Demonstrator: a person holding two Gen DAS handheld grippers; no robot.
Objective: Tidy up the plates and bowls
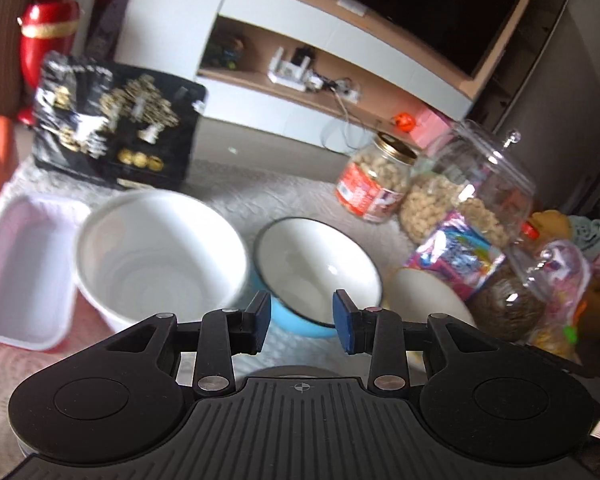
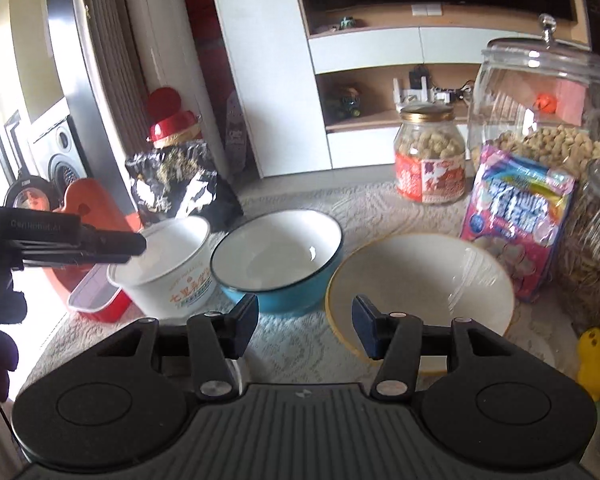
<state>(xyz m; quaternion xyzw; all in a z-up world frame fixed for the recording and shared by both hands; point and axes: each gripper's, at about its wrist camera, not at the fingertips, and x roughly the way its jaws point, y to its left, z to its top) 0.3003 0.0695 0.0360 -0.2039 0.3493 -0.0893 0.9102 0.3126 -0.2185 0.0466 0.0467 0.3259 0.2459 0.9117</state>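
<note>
Inspector: Progress?

Clerk: None evident. White bowl (image 2: 164,264), blue bowl (image 2: 278,258), cream bowl (image 2: 420,284) sit separately, mid-frame. Left gripper (image 1: 301,316) and right gripper (image 2: 305,326): parted wide, holding nothing. All stacking remains.

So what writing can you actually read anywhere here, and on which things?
"Centi…", the rest too faint to read: on the left claw, at the right wrist view's left edge.
White tub: orange Chinese characters, too blurred.
Pink snack bag: large characters, unreadable.
Peanut jar label: too blurred.
</note>
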